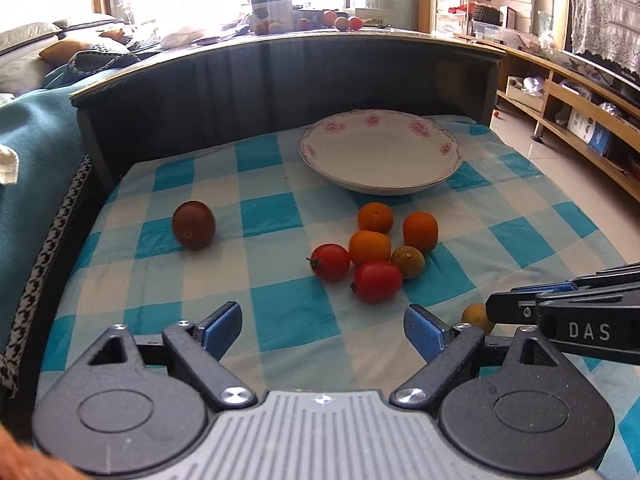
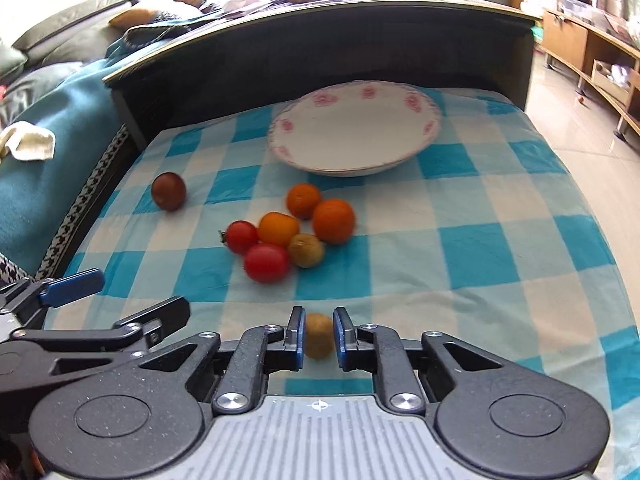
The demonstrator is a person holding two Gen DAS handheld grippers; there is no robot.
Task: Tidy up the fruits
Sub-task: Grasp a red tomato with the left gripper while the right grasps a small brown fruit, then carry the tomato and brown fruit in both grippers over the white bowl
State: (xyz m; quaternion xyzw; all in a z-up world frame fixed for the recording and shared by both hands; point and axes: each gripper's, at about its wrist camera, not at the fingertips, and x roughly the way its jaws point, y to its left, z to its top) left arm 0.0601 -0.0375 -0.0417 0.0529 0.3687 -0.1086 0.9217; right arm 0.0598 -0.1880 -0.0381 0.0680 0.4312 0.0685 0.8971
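Note:
A white plate (image 1: 380,156) (image 2: 352,136) with pink flowers stands at the far side of the blue checked cloth (image 1: 280,300). In front of it lies a cluster of three small oranges (image 1: 369,247), two red tomatoes (image 1: 377,281) and a greenish-brown fruit (image 1: 408,262). A dark brown fruit (image 1: 194,230) (image 2: 169,191) lies alone to the left. My right gripper (image 2: 319,338) is shut on a small yellow-brown fruit (image 2: 319,336) (image 1: 476,318) near the cloth's front edge. My left gripper (image 1: 322,328) (image 2: 132,294) is open over bare cloth, short of the cluster, nothing between its fingers.
A dark raised table edge (image 1: 280,68) walls the back, with more fruit (image 1: 340,22) and a tin on its top. A sofa with a teal blanket (image 1: 36,152) lies to the left. Tiled floor (image 1: 560,176) and wooden shelves (image 1: 580,120) are on the right.

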